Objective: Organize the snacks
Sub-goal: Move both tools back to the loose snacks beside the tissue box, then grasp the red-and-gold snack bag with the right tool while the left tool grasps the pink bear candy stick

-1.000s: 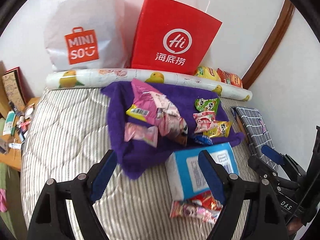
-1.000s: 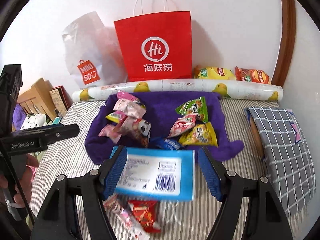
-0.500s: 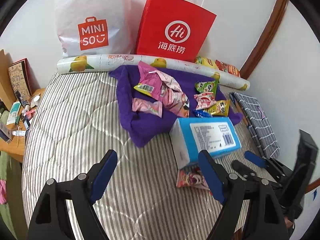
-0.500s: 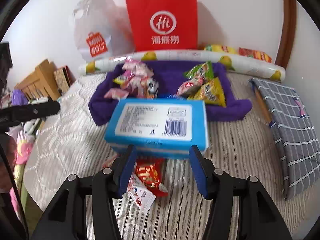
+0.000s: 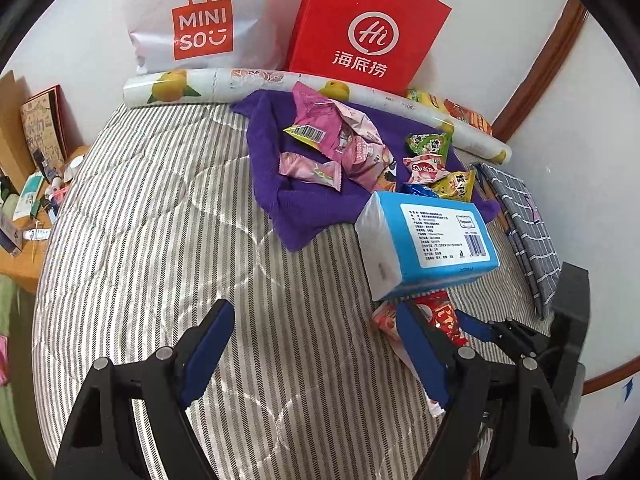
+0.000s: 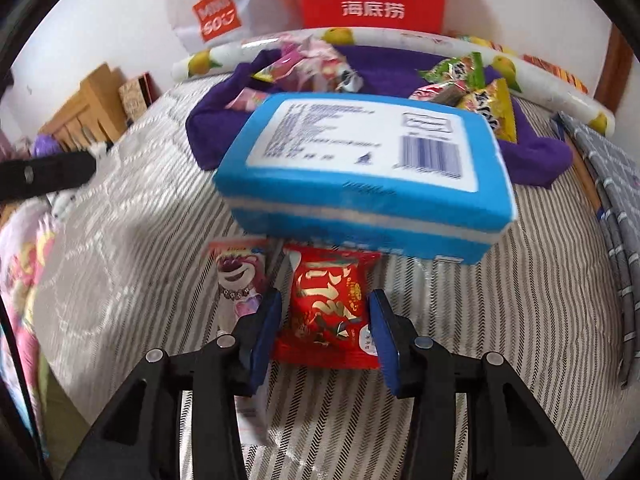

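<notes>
A red snack packet (image 6: 326,312) lies on the striped bed, partly under a blue tissue pack (image 6: 368,168). My right gripper (image 6: 326,332) is open with a blue pad on each side of the red packet. A pink bear packet (image 6: 238,280) lies just left of it. Several snacks, pink ones (image 5: 340,144) and green and yellow ones (image 5: 440,164), lie on a purple towel (image 5: 280,192). My left gripper (image 5: 316,356) is open and empty over the bare bed. The red packet (image 5: 442,314) and the right gripper (image 5: 486,326) also show in the left wrist view.
A red paper bag (image 5: 368,32) and a white Miniso bag (image 5: 200,28) stand against the wall behind a rolled fruit-print sheet (image 5: 240,84). A grey checked cloth (image 5: 524,224) lies at the bed's right. A wooden side table (image 5: 24,216) with small items stands left.
My right gripper has moved down and forward to the red packet and its jaws have narrowed around it. My left gripper has pulled back and up, showing more of the bed.
</notes>
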`<action>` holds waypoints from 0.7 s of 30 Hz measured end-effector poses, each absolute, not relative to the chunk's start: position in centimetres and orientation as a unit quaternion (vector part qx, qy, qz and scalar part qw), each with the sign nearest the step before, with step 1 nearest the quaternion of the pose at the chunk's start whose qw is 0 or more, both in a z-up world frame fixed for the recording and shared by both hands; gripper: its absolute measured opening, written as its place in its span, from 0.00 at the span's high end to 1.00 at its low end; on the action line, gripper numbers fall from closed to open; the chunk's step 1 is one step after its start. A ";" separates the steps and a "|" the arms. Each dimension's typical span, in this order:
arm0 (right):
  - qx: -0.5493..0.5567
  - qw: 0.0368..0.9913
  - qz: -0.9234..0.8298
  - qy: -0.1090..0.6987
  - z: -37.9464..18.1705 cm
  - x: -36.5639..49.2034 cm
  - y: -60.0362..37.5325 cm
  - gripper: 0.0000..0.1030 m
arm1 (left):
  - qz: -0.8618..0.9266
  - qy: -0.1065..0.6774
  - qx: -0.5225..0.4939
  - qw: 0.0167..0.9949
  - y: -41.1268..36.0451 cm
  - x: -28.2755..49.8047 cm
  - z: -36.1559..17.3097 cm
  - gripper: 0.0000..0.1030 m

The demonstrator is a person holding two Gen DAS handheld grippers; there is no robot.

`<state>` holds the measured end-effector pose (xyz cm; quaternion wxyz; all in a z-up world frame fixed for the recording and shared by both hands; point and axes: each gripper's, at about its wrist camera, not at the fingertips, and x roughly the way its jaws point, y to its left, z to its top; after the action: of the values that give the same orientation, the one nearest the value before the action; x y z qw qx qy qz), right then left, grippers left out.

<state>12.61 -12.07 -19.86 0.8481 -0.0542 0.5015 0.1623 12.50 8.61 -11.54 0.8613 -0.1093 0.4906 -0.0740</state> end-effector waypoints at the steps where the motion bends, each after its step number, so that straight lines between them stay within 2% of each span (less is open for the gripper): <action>1: -0.063 0.850 0.156 0.500 -20.1 12.5 -11.8 0.56 | -0.075 0.490 -0.108 0.862 8.5 12.5 -11.5 0.21; 5: -0.055 0.852 0.157 0.497 -20.4 12.6 -12.1 0.56 | -0.076 0.488 -0.101 0.863 8.1 12.3 -11.4 0.21; 8: -0.050 0.856 0.152 0.492 -20.2 12.5 -12.6 0.61 | -0.077 0.488 -0.101 0.863 7.8 12.3 -11.4 0.21; 21: -0.044 0.882 0.089 0.460 -17.4 9.9 -19.8 0.61 | -0.088 0.502 -0.089 0.856 3.7 11.6 -13.5 0.21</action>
<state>9.86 -19.80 -17.38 0.8822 -0.0438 0.4602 0.0894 11.63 3.75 -13.51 0.8558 -0.0895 0.5017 -0.0885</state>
